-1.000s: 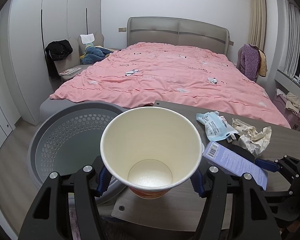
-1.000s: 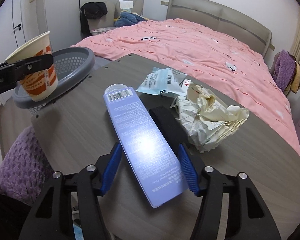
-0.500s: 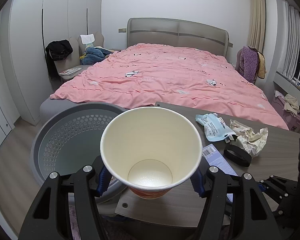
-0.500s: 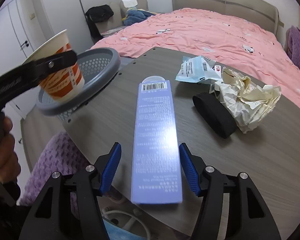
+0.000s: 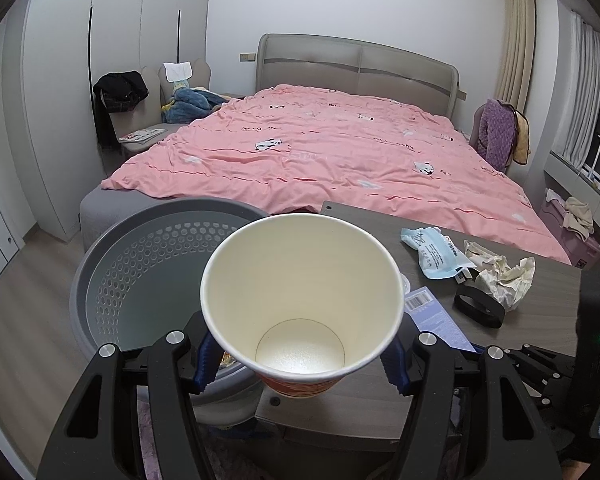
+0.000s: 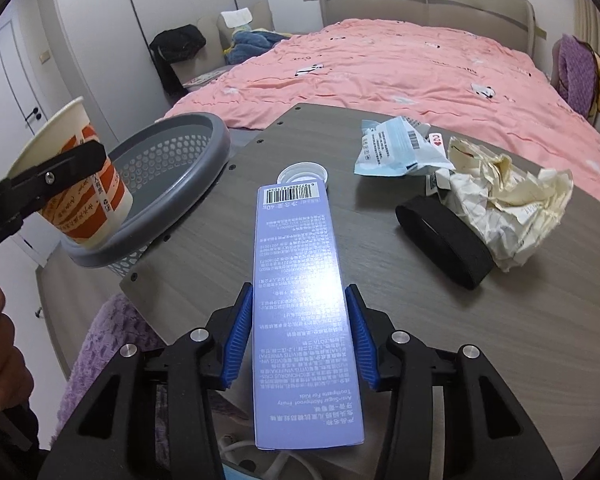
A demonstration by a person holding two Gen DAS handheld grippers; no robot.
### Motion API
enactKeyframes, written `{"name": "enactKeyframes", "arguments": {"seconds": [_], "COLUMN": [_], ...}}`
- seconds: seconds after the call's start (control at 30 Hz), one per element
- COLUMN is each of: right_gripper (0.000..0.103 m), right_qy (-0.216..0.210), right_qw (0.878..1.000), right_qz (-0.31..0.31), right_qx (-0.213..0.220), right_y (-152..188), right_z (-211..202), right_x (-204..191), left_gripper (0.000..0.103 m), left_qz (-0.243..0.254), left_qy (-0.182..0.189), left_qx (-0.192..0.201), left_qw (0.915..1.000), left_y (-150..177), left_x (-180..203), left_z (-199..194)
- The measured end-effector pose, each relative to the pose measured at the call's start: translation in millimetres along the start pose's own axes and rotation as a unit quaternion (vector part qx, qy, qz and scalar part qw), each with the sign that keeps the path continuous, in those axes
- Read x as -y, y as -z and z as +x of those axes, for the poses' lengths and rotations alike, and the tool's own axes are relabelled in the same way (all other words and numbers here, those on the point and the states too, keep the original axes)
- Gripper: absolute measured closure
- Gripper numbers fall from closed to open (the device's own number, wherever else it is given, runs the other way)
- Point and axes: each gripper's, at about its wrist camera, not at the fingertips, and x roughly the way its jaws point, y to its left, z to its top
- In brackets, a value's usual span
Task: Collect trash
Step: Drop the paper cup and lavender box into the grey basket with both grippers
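My left gripper (image 5: 302, 354) is shut on an empty paper cup (image 5: 300, 292) with orange print, held upright at the near rim of a grey perforated basket (image 5: 140, 264). In the right wrist view the cup (image 6: 80, 188) shows at the left beside the basket (image 6: 168, 172). My right gripper (image 6: 300, 336) is shut on a long purple toothpaste box (image 6: 300, 300), held above the grey table (image 6: 500, 340). On the table lie a blue wrapper (image 6: 396, 148), crumpled cream paper (image 6: 508, 200), a black band (image 6: 444, 236) and a white lid (image 6: 302, 174).
A bed with a pink cover (image 5: 320, 152) stands behind the table. A chair with dark clothes (image 5: 120, 96) is at the back left. A purple cushion (image 6: 112, 344) lies below the table's near left edge.
My right gripper has pulled the purple box back toward the table's near edge and turned it straight. The left gripper and cup have barely moved, drifting slightly back from the basket.
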Motion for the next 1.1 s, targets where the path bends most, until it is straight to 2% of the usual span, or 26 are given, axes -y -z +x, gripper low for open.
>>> {"name": "enactKeyframes", "arguments": {"seconds": [0.13, 0.27, 0.47, 0.77, 1.1], "right_gripper": [0.058, 0.058, 0.058, 0.058, 0.058], "right_qy": [-0.003, -0.013, -0.059, -0.114, -0.129], "right_qw": [1.0, 0.999, 0.996, 0.992, 0.99], "right_qz": [0.022, 0.021, 0.01, -0.028, -0.049], "right_qx": [0.016, 0.037, 0.062, 0.047, 0.01], "right_y": [-1.1, -17.4, -56.0, -103.2, -121.5], "right_z": [-14.7, -24.9, -20.7, 17.0, 57.6], "right_x": [0.6, -11.1, -44.7, -104.9, -140.1], "left_gripper": [0.041, 0.041, 0.041, 0.041, 0.041], "left_qz": [-0.003, -0.003, 0.001, -0.004, -0.007], "left_qy": [0.004, 0.001, -0.029, -0.069, -0.08], "left_qx": [-0.002, -0.009, -0.009, -0.02, -0.056], "left_qw": [1.0, 0.9999, 0.9995, 0.9974, 0.9952], "left_y": [0.4, -3.1, -18.8, -41.6, -45.9], "left_x": [-12.5, -26.6, -61.4, -112.4, -141.6], "left_z": [0.4, 5.1, 12.4, 32.9, 67.6]}}
